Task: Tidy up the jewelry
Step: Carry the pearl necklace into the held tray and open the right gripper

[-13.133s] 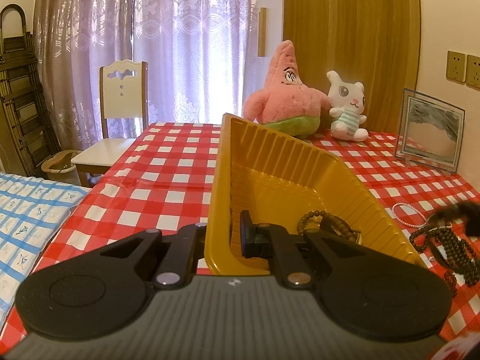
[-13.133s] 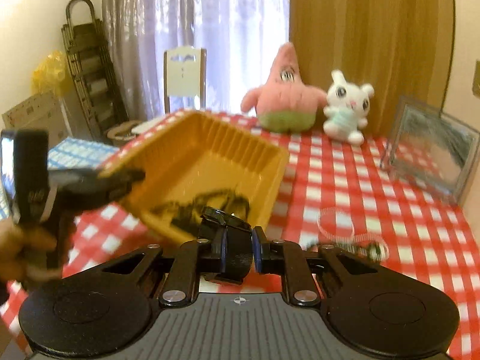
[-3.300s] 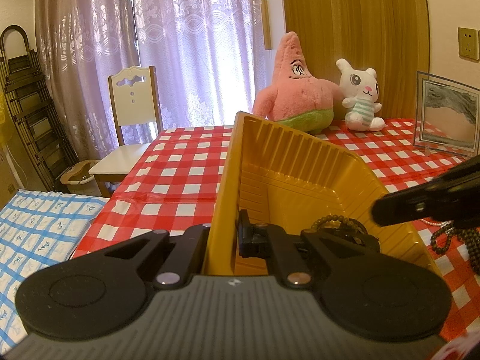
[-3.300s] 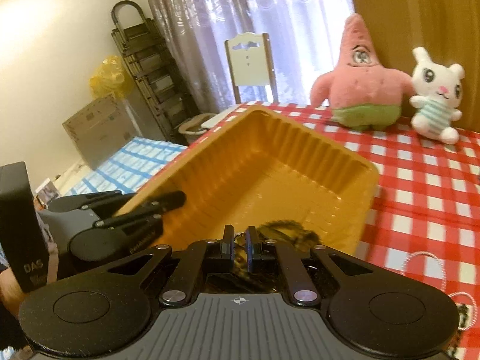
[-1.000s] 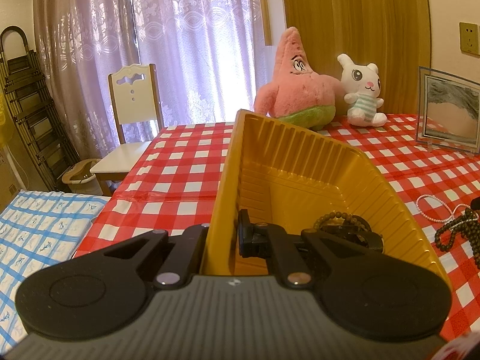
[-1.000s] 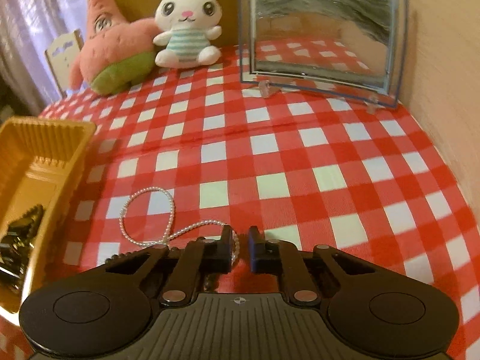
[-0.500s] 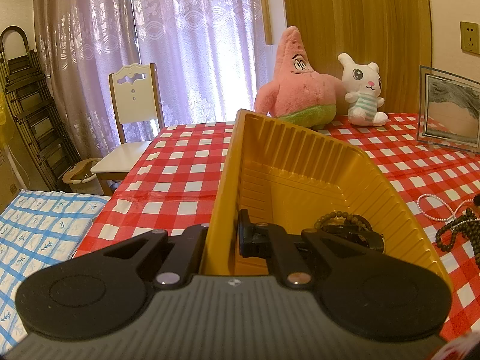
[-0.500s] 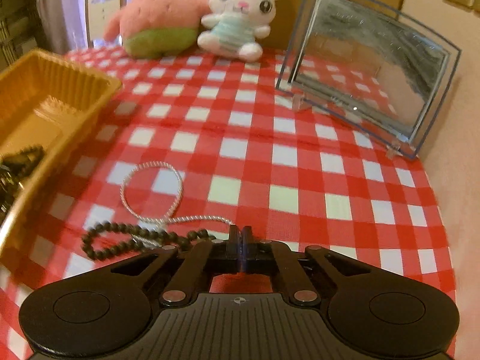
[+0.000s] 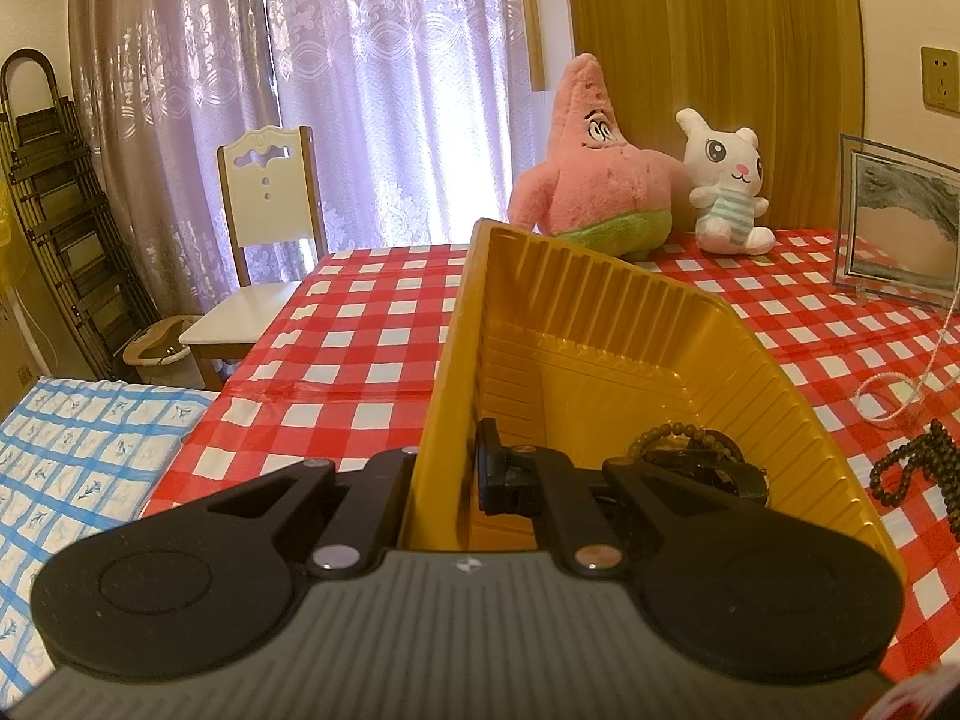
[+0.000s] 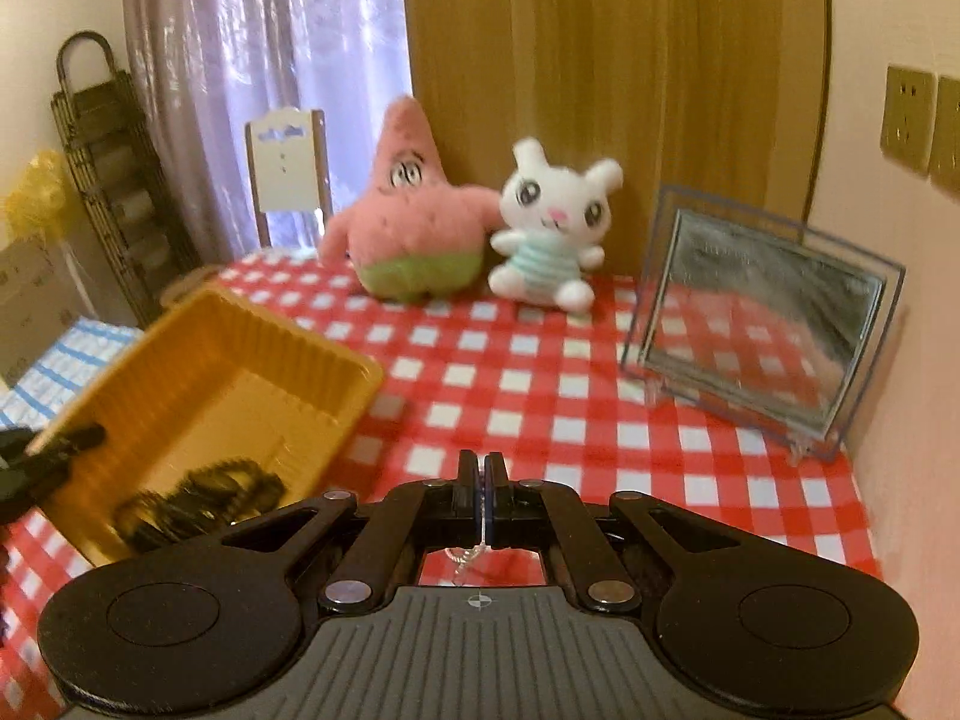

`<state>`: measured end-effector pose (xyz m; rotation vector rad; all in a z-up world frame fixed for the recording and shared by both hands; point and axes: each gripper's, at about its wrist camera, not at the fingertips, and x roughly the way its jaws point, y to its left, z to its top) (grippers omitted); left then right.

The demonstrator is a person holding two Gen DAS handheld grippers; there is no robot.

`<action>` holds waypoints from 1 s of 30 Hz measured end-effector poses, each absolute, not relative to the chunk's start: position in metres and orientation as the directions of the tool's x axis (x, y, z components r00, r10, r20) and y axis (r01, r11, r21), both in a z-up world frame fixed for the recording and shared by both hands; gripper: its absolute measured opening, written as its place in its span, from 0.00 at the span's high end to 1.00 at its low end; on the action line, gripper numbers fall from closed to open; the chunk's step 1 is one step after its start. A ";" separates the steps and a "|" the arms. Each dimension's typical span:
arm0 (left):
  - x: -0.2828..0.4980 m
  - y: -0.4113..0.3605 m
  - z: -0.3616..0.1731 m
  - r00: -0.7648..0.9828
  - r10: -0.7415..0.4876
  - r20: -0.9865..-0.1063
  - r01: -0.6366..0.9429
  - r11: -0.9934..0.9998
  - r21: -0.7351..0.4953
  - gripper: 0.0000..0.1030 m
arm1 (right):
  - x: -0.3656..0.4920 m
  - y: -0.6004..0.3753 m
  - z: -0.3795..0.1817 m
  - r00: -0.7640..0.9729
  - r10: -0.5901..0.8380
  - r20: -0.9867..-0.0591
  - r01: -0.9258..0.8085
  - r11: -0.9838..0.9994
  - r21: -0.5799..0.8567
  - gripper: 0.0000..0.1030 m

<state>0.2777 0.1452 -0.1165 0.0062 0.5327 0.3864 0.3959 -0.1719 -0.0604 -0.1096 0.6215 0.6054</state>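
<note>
Under both my tools lies the table point(image 9: 372, 324) in its red-and-white check, and the biggest thing on it for this job is the yellow tray point(image 9: 600, 324), which tilts up straight ahead of my left tool point(image 9: 447, 474). That left tool is clenched on the tray's near wall, one finger outside and one inside, holding it raised at my end. Seen from my right tool point(image 10: 480, 483), the tray sits ahead and to the left, lower than the tool. In the tray's near end, just right of my left tool's inner finger, lies the dark jewelry point(image 9: 690, 459) already put away: a brown bead loop and some darker pieces I cannot tell apart. On the table right of the tray, outside it, a dark bead strand point(image 9: 918, 468) waits. My right tool is clamped tight on the pearl strand point(image 10: 474, 546), a thin white thread pinched between the pads with a small loop dangling below them; from the left tool's view the same strand rises off the table at far right. By my reckoning I am past halfway: some pieces stowed, the pearls in hand but not yet over the tray, the dark beads left.
</note>
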 end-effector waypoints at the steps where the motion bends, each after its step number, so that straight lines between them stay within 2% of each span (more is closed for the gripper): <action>1: 0.278 0.145 -0.117 0.791 0.361 -0.494 -0.357 0.928 0.105 0.94 | 0.394 -0.172 -0.055 0.650 0.504 -0.569 -0.564 0.821 0.083 0.99; 16: 0.280 0.145 -0.116 0.791 0.359 -0.496 -0.358 0.928 0.101 0.94 | 0.367 -0.170 0.013 0.660 0.578 -0.480 -0.620 0.780 0.088 0.99; 30: 0.282 0.145 -0.116 0.792 0.355 -0.497 -0.360 0.929 0.091 0.94 | 0.347 -0.148 0.038 0.623 0.633 -0.460 -0.673 0.733 0.098 0.99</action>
